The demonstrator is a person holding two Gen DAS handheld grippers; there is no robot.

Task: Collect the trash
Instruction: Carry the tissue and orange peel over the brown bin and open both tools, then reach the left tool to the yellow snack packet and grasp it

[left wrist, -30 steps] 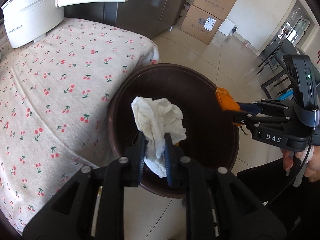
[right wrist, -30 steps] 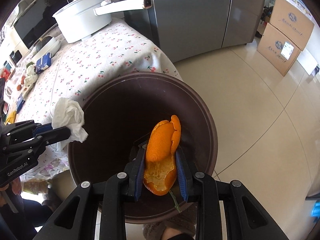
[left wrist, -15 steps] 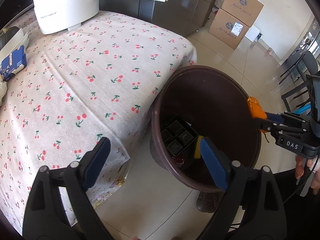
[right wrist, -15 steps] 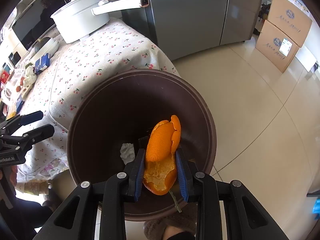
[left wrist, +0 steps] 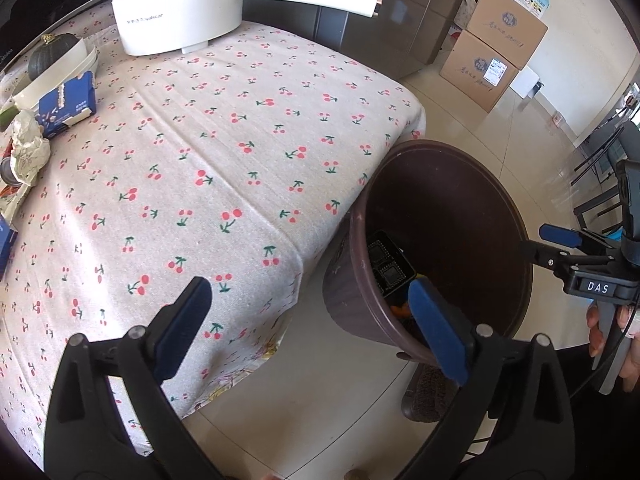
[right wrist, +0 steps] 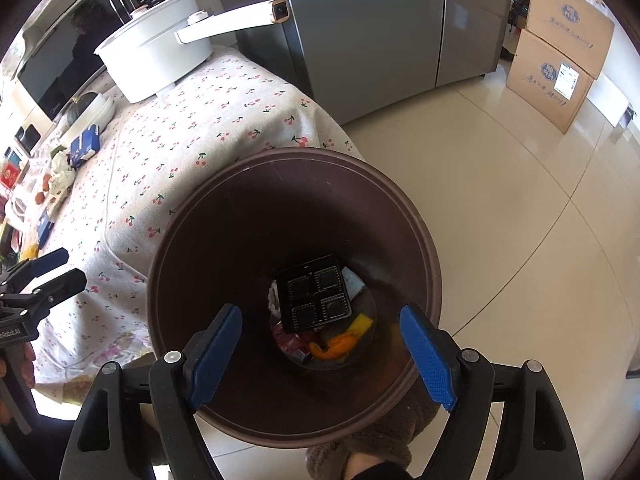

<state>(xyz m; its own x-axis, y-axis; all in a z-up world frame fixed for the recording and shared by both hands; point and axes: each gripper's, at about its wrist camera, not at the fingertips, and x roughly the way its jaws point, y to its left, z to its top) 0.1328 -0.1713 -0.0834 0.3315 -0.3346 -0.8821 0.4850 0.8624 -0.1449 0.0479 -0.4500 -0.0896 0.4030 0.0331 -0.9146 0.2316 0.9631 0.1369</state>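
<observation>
A brown round trash bin (right wrist: 416,240) stands on the floor beside the table; it also shows in the left wrist view (left wrist: 500,208). Inside lie a black plastic tray (right wrist: 316,294), orange peel (right wrist: 336,346), a white tissue (right wrist: 274,298) and other scraps. My right gripper (right wrist: 320,344) is open and empty above the bin's near rim. My left gripper (left wrist: 308,324) is open and empty, over the table corner and the bin's left edge. Crumpled paper (left wrist: 26,148) lies at the table's far left.
The table has a cherry-print cloth (left wrist: 208,168). A white pot with a long handle (left wrist: 180,4) stands at its back. A blue box (left wrist: 68,102) and a bowl with a squash (left wrist: 52,56) sit at the left. Cardboard boxes (left wrist: 496,48) and a fridge (right wrist: 380,28) stand behind.
The left gripper opened and dropped the tissue into the bin, then drew back over the table. The right gripper opened and the orange peel fell to the bin's bottom.
</observation>
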